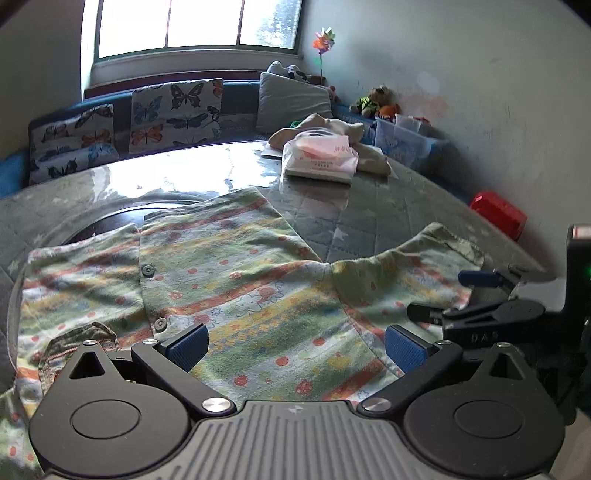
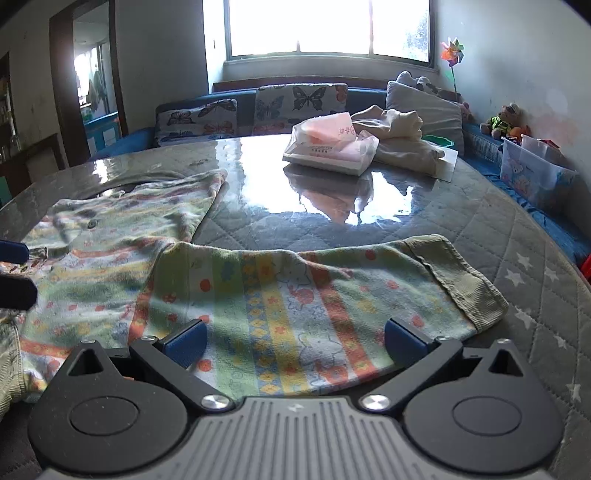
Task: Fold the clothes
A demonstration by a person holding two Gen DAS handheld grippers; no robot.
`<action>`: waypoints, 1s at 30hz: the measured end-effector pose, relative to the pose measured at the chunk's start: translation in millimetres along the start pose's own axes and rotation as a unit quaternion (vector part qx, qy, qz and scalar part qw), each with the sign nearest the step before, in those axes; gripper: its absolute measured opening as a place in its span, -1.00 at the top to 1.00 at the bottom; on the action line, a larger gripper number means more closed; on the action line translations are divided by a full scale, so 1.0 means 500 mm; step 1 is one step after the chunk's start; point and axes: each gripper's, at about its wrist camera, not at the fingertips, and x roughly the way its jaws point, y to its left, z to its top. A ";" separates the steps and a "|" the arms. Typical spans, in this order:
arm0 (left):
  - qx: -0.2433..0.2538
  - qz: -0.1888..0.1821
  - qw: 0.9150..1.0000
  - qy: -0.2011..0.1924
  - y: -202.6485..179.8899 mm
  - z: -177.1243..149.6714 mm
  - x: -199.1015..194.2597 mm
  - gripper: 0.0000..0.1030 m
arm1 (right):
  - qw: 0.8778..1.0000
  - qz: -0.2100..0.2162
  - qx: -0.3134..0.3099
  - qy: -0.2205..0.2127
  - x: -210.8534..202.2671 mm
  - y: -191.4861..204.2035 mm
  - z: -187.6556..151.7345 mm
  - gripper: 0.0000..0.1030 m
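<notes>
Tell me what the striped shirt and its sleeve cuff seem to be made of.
The shirt looks like soft, matte cotton knit, perhaps brushed: its surface is fuzzy and it wrinkles loosely. The cuff looks like ribbed knit, showing fine parallel ridges in plain green.

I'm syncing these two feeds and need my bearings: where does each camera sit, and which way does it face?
Left wrist: on the left gripper, jaws open, low over the striped shirt, facing the window; the right gripper shows at its right edge.
Right wrist: on the right gripper, jaws open, over the shirt's sleeve, facing the same window; the left gripper shows at left.
Shared: shirt, tissue pack, butterfly cushions.
</notes>
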 end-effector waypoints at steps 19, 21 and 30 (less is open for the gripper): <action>0.041 0.010 0.999 0.022 -0.054 -0.014 0.025 -1.00 | 0.987 -0.112 0.113 -0.027 -0.025 -0.189 0.017 -0.18; 0.044 0.010 0.999 0.021 -0.057 -0.014 0.024 -1.00 | 0.986 -0.112 0.122 -0.020 -0.015 -0.200 0.018 -0.11; 0.051 0.012 0.998 0.023 -0.067 -0.012 0.029 -1.00 | 0.986 -0.110 0.122 -0.012 -0.007 -0.199 0.012 0.39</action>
